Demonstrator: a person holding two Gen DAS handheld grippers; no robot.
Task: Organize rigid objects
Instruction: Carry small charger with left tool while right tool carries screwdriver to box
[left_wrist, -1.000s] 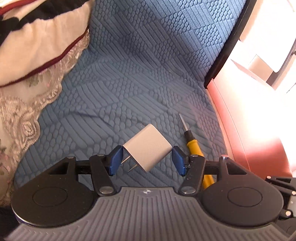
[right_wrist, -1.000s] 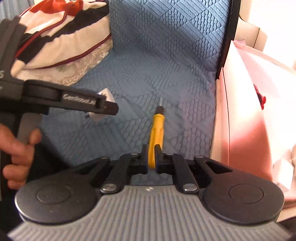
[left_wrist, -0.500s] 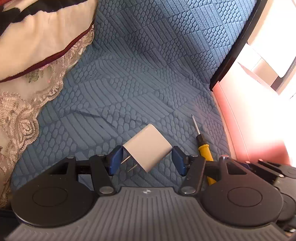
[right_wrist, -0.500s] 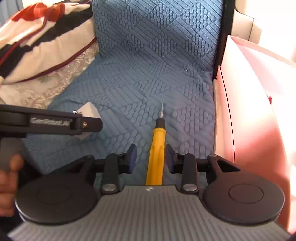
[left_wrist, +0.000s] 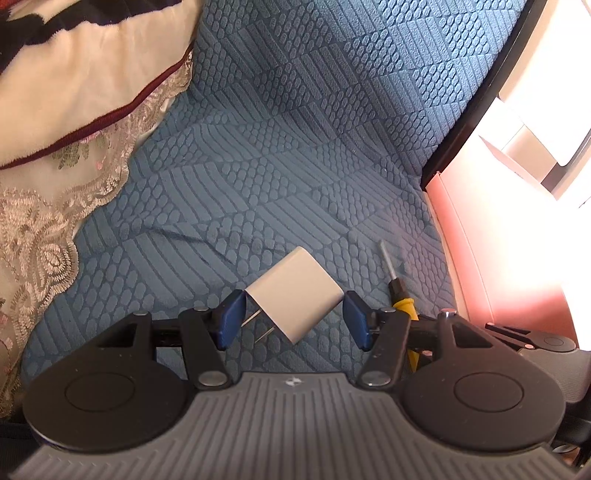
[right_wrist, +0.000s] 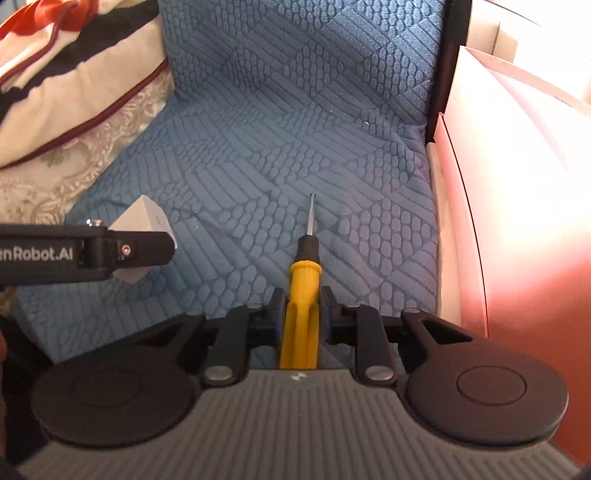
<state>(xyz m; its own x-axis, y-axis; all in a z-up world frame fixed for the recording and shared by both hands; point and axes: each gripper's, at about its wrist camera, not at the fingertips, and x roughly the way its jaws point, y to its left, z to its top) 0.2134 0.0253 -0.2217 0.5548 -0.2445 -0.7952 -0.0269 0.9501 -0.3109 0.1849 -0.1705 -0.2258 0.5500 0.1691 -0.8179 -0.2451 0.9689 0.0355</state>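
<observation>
A white charger plug (left_wrist: 295, 291) sits cornerwise between the blue pads of my left gripper (left_wrist: 293, 314), which is shut on it, prongs pointing down left. From the right wrist view the charger (right_wrist: 144, 218) shows behind a left finger (right_wrist: 140, 251), just above the seat. A yellow-handled screwdriver (right_wrist: 304, 273) lies pointing away on the blue seat. My right gripper (right_wrist: 302, 314) has its jaws closing on the handle, and both pads look to touch it. In the left wrist view the screwdriver (left_wrist: 400, 299) lies just right of the charger.
The textured blue seat cushion (left_wrist: 295, 147) fills the middle. A striped pillow (left_wrist: 74, 74) and lace cloth (left_wrist: 37, 240) lie at the left. A pink box wall (right_wrist: 517, 184) runs along the right edge beside a black frame (right_wrist: 439, 74).
My right gripper opened off the screwdriver, sank lower along the handle and is closing on it again. The left gripper kept still with the charger.
</observation>
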